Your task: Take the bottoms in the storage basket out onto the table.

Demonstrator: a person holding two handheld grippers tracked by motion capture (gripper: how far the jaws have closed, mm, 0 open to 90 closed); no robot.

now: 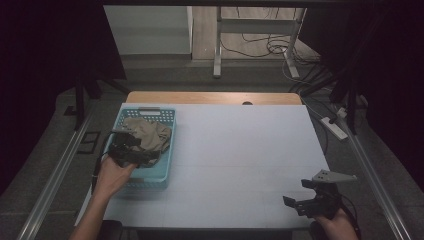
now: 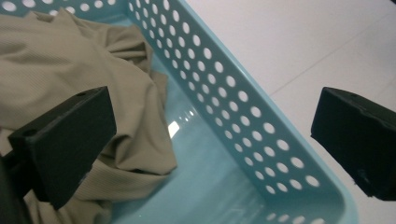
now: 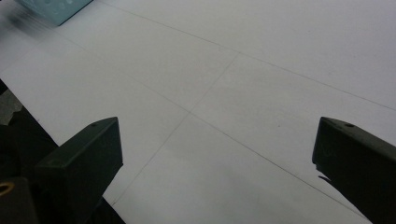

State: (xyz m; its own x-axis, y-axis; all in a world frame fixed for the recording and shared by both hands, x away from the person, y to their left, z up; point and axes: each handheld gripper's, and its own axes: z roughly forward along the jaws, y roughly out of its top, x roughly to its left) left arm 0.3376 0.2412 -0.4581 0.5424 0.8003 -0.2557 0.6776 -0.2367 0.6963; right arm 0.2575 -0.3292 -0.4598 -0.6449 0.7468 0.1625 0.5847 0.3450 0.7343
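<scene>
Hovering over the near part of a light blue basket (image 1: pixel 167 150), the left gripper (image 1: pixel 131 146) had its jaws spread wide, holding nothing. In the left gripper view (image 2: pixel 212 135) one jaw hung above a crumpled khaki cloth (image 2: pixel 70 74) and the other lay out past the perforated wall (image 2: pixel 233 116), over the white table (image 2: pixel 299 42), so the jaws straddled that wall. Bare glossy basket floor (image 2: pixel 205 177) showed between the cloth and the wall. From the high view the cloth (image 1: pixel 150 134) sat bunched inside the basket, toward its far and middle part, and the basket stood on the left side of the table (image 1: pixel 240 150) near its edge. The left hand (image 1: pixel 112 175) reached in from the bottom, gripping the tool.

The right gripper (image 1: pixel 305 205) rested low over the near right corner of the table, well apart from the basket, with the right hand (image 1: pixel 337 222) behind it. Its jaws were also wide apart and empty; in the right gripper view (image 3: pixel 217 163) they framed plain white tabletop crossed by faint seams, and a blurred corner of the basket (image 3: pixel 53 9) showed at the top left. A grey three-cornered plate (image 1: pixel 332 176) sat on top of this gripper.
</scene>
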